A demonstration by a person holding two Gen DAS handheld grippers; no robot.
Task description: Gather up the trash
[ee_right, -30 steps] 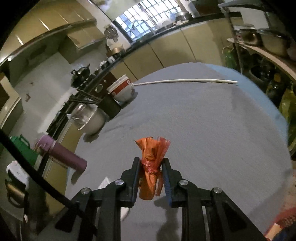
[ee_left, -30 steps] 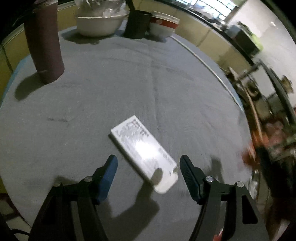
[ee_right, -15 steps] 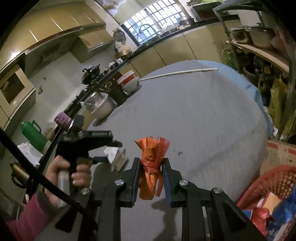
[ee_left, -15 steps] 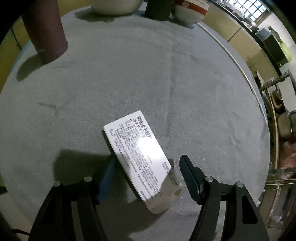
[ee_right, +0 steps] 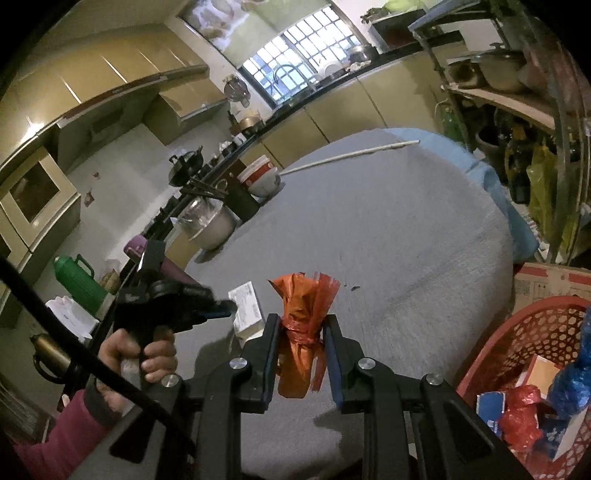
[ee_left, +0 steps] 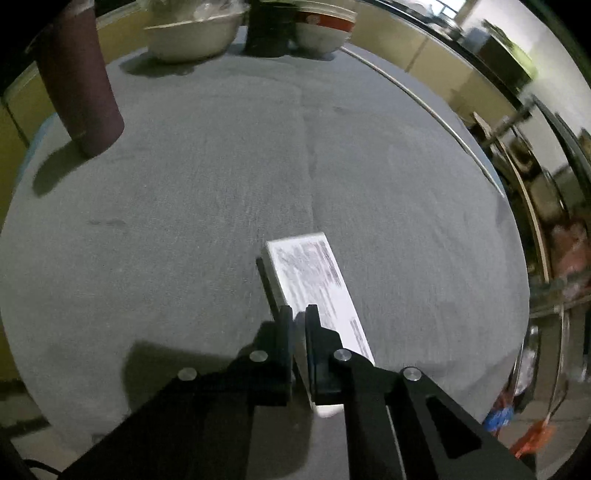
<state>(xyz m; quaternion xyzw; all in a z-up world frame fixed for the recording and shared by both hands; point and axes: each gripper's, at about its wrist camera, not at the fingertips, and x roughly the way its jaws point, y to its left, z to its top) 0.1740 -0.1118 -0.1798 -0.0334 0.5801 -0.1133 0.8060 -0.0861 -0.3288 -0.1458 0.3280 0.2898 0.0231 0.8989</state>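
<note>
My left gripper (ee_left: 298, 312) is shut on the edge of a white printed carton (ee_left: 314, 280) and holds it just above the grey round table (ee_left: 184, 221). The same carton (ee_right: 245, 308) and left gripper (ee_right: 225, 308) show in the right wrist view at lower left. My right gripper (ee_right: 301, 325) is shut on a tied orange plastic bag (ee_right: 301, 332), held above the table's near side. A red trash basket (ee_right: 532, 332) with wrappers and boxes in it stands off the table at the lower right.
A maroon flask (ee_left: 79, 85) stands at the table's far left. A metal bowl (ee_left: 192, 31), a dark cup (ee_left: 267, 29) and stacked red-and-white bowls (ee_left: 321, 29) sit at the far edge. A thin white stick (ee_right: 351, 157) lies along the far rim. A cardboard box (ee_right: 546, 284) stands behind the basket.
My left gripper closed on the white carton and lifted it off the cloth. My right gripper, still holding the orange bag, swung so the red basket came into view.
</note>
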